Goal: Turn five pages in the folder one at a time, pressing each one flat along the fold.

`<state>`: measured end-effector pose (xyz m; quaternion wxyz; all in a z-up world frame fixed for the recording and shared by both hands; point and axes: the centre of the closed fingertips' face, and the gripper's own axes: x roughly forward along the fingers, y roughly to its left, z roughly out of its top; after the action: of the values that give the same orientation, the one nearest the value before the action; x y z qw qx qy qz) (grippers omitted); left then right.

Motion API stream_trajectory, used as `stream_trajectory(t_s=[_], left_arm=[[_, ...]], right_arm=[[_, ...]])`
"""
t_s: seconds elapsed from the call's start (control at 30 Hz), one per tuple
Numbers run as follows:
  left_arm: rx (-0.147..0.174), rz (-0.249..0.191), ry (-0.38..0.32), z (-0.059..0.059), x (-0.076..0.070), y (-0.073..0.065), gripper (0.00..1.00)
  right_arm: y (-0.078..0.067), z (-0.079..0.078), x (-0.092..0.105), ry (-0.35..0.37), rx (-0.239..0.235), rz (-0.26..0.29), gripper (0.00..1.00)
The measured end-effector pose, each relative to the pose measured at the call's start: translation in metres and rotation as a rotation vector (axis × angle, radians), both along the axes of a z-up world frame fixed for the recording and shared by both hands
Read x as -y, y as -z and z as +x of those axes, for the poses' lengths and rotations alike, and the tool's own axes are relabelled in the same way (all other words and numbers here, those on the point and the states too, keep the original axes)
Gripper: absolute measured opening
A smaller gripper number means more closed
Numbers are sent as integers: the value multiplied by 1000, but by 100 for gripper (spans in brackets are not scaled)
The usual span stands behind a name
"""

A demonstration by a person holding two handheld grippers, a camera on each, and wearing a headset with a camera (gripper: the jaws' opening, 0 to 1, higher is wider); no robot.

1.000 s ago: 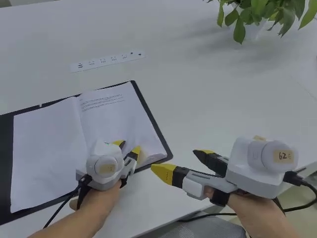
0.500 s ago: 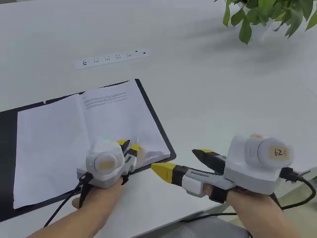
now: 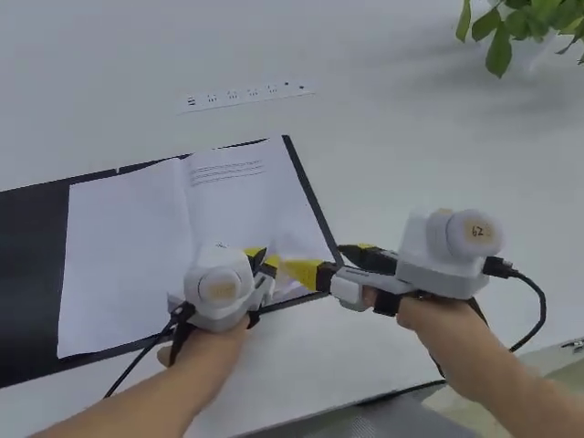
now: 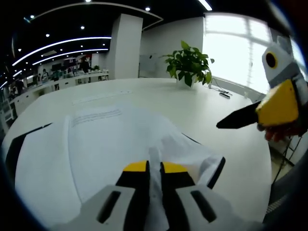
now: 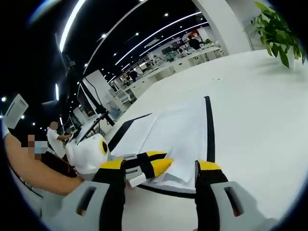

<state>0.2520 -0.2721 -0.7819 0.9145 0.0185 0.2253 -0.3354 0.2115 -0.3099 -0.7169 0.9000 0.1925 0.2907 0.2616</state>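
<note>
White table [image 3: 411, 137] edge sat nearest me, with both grippers just over it. My left gripper [image 3: 260, 265] was at 6 o'clock of the open folder [image 3: 27, 255]. Its jaws were almost together on the bottom right corner of the right page [image 3: 246, 201]. In the left gripper view a thin ridge of paper ran up out of the slit between them, so I read it as a pinch. My right gripper [image 3: 330, 262] pointed in from 4 o'clock with its jaws spread wide. Its yellow tip was just beside the left gripper's tips and over the folder's near edge; I could not tell whether it touched the page. The folder lay flat on the table, black cover showing at 9 o'clock of the white sheets, with a few printed lines at the top of the right page. Beyond it, at 12 o'clock, a socket strip [image 3: 246, 93] lay on the table, well apart from the folder. Farthest off, at 2 o'clock, stood a green plant [image 3: 511, 32].
</note>
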Motion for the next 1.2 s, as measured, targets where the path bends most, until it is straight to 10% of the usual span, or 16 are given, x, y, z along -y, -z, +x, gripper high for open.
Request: stream_trajectory(t_s=[0.47,1.2], left_arm=[[5,-11,-5,-1,0,-1,7],[0,-21,-7,-1,0,-1,8]], right_arm=[[35,51,6,-22,-72,22,45],[54,50,15,12,-204,117,5]])
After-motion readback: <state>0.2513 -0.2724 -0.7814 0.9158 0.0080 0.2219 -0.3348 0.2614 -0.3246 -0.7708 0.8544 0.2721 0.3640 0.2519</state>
